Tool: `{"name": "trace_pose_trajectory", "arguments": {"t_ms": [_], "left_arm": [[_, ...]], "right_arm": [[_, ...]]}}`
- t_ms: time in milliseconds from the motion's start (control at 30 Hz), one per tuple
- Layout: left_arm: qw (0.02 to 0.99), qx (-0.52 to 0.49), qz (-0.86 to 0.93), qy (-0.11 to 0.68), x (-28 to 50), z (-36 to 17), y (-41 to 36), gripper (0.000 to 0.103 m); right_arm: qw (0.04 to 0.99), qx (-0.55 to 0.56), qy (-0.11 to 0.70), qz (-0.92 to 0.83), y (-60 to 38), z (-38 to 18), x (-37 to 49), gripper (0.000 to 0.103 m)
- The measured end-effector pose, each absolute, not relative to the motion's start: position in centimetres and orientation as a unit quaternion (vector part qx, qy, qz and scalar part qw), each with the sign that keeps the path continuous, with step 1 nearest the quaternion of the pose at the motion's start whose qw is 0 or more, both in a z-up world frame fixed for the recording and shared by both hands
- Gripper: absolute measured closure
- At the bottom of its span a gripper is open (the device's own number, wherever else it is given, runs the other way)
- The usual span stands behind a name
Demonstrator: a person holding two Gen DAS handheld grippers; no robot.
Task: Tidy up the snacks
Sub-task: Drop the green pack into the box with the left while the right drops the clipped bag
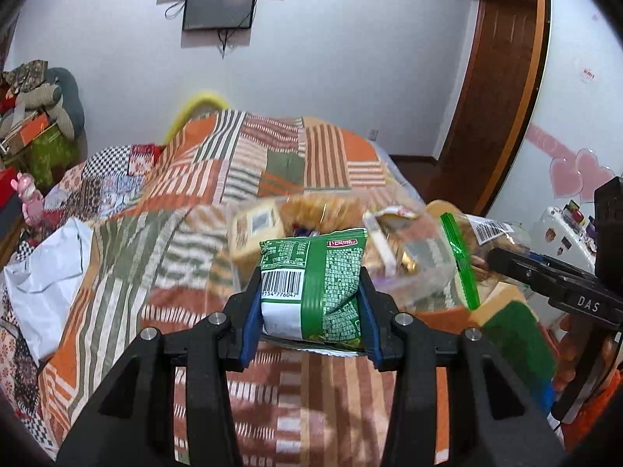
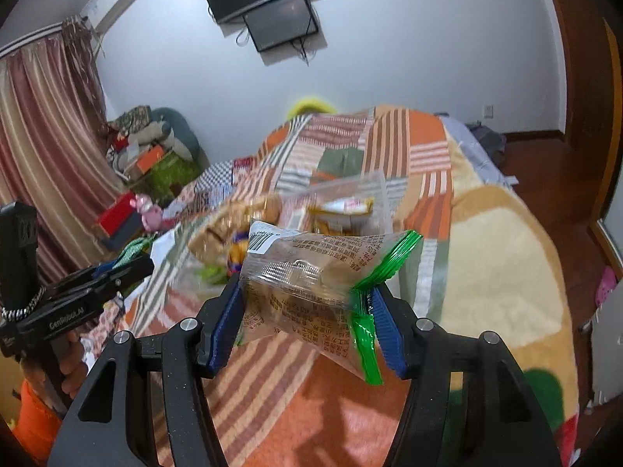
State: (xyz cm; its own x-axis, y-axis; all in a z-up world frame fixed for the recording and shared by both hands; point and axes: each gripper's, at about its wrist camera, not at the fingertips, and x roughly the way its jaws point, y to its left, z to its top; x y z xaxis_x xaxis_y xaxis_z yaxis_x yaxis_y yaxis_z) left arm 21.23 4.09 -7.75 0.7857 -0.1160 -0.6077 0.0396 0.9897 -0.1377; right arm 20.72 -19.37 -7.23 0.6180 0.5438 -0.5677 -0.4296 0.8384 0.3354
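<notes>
Left hand-held gripper (image 1: 311, 295) is clamped tight on a small green foil snack packet (image 1: 313, 284), right hand-held gripper (image 2: 307, 319) pinches a clear plastic snack bag with a green edge (image 2: 311, 284), both held above the patchwork bed (image 1: 175, 202). Slippery wrappers, could slide out. A blurry snack pile (image 1: 350, 229) sits just ahead, easy to bump.

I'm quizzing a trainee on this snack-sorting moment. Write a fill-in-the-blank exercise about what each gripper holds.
1. The left gripper is shut on a ____ snack packet with a barcode.
2. The right gripper holds a clear bag whose seal strip is ____.
3. Both grippers are above a striped patchwork ____.
4. The pads on the fingers are ____.

Missing words: green; green; blanket; blue
</notes>
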Motion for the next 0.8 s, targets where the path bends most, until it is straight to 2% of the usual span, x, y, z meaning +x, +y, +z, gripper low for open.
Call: {"name": "trace_pose_trajectory", "arguments": {"t_ms": [267, 800], "left_arm": [[0.943, -0.062, -0.032, 0.324, 24.0, -8.3, 3.6, 0.060], [0.932, -0.058, -0.034, 0.356, 28.1, -12.4, 2.5, 0.060]], "right_arm": [[0.904, 0.087, 0.326, 0.264, -18.5, -6.6, 23.3, 0.045], [0.884, 0.052, 0.380, 0.266, -16.0, -10.9, 26.7, 0.045]]}}
